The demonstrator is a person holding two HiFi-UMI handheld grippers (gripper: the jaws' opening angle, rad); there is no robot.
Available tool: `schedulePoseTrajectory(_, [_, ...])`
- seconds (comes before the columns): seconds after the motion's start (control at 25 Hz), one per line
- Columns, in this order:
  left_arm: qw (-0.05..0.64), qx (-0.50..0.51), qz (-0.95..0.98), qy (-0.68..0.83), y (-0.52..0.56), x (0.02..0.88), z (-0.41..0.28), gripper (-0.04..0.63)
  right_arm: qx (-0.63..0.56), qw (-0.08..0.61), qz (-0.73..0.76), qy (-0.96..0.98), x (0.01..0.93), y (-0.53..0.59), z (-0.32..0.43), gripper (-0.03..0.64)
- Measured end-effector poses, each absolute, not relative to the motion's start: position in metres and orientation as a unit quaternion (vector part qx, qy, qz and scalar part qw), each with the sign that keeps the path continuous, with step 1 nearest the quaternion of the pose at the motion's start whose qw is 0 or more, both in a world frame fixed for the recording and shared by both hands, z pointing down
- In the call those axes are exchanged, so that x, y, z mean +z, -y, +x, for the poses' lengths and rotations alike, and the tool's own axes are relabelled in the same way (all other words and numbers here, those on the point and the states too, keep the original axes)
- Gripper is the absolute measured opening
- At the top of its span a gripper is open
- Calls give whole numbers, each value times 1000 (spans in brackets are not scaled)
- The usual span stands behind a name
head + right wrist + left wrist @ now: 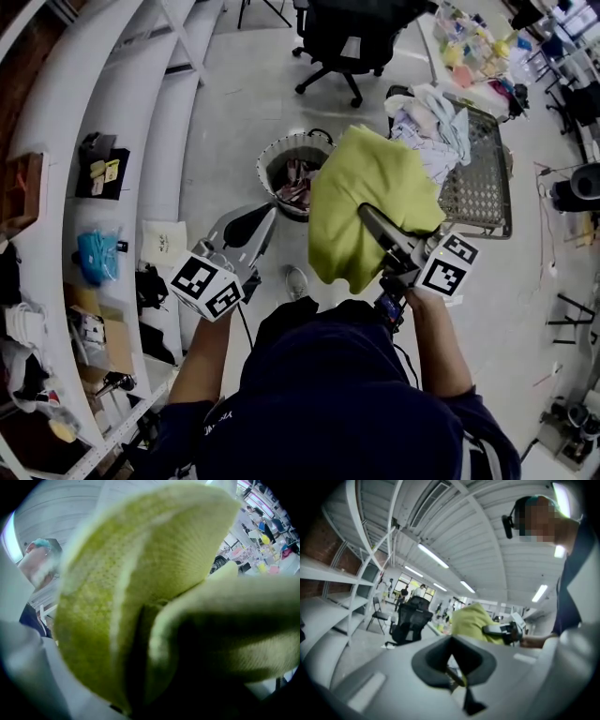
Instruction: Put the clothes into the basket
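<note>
The jaws of the right tool (373, 223) are buried in the yellow-green garment (366, 187); the right rim of the basket (267, 164) is covered by it too.

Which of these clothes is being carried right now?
The yellow-green cloth, clamped in the right gripper; the pale heap lies on the wire rack, others in the basket.

the head view is taken from above the person's shoulders, steeply downward onto the floor (234, 103), with the basket (272, 155) ahead. the left gripper view is directed level across the room toward the office chair (410, 620), which is shared with the head view. the right gripper view is nearly filled by the yellow-green cloth (117, 597), lying close against the lens and seen in all three views.
</note>
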State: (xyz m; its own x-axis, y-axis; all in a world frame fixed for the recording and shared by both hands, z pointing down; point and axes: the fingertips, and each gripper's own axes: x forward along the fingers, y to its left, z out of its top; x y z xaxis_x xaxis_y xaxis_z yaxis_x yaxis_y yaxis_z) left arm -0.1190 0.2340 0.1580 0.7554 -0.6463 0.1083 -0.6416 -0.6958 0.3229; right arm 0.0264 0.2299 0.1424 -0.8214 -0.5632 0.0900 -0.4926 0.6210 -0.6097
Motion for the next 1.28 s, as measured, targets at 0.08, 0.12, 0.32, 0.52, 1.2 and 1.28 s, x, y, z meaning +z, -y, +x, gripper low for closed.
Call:
schedulePoseTrajectory(0.08, [175, -8, 921, 348, -225, 158, -123, 3, -323, 54, -296, -897, 143, -222, 23, 60])
schedulePoseTrajectory(0.12, [175, -8, 921, 347, -221, 158, -124, 3, -324, 54, -297, -897, 143, -218, 21, 60])
schedulePoseTrajectory(0.32, [182, -9, 919, 348, -202, 167, -128, 3, -329, 51, -296, -895, 152, -197, 15, 60])
schedulePoseTrajectory(0.52, [198, 0, 915, 353, -178, 182, -127, 3, -347, 46, -297, -888, 170, -170, 16, 60])
schedulePoseTrajectory(1.2, [253, 63, 887, 381, -55, 261, -62, 3, -419, 14, -251, -873, 265, -31, 59, 60])
schedulePoseTrajectory(1.28, [257, 70, 883, 386, -42, 270, -53, 3, -427, 10, -245, -870, 278, -16, 67, 60])
